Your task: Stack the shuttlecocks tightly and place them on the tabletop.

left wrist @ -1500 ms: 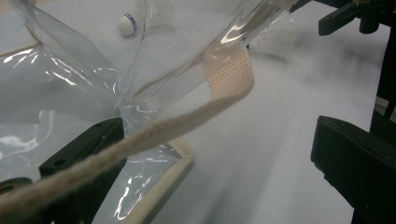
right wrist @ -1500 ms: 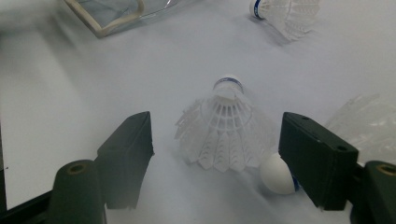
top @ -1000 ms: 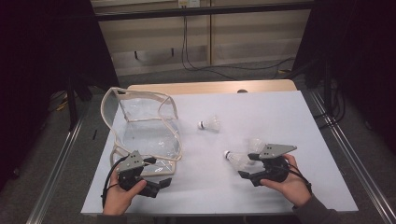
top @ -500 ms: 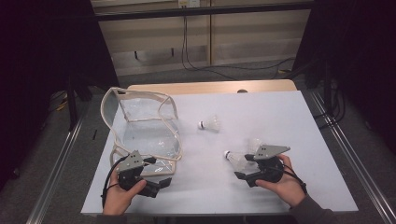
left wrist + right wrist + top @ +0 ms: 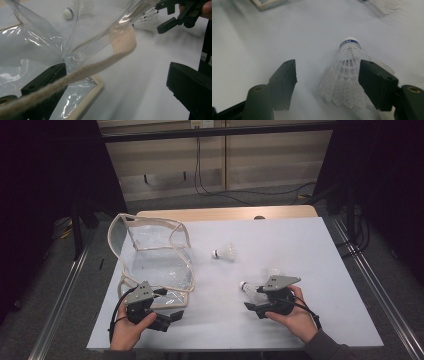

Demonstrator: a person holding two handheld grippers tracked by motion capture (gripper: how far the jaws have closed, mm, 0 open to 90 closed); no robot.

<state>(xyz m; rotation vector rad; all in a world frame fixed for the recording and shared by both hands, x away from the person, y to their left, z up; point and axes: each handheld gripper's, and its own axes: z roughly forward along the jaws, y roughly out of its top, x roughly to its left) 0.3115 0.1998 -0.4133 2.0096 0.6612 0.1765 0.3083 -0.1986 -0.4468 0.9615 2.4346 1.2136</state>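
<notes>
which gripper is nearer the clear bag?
Left. The left gripper sits at the clear bag's near edge, its strap across one jaw. The right gripper is off to the side, around a shuttlecock.

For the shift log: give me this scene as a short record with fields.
table: white top
bag: clear, beige-trimmed, at the table's left
left gripper: at the bag's near edge, jaws apart, beige strap across them
right gripper: jaws just closing, gap left at one jaw
near shuttlecock: between the right jaws, cork pointing away
far shuttlecock: lying mid-table, untouched
</notes>
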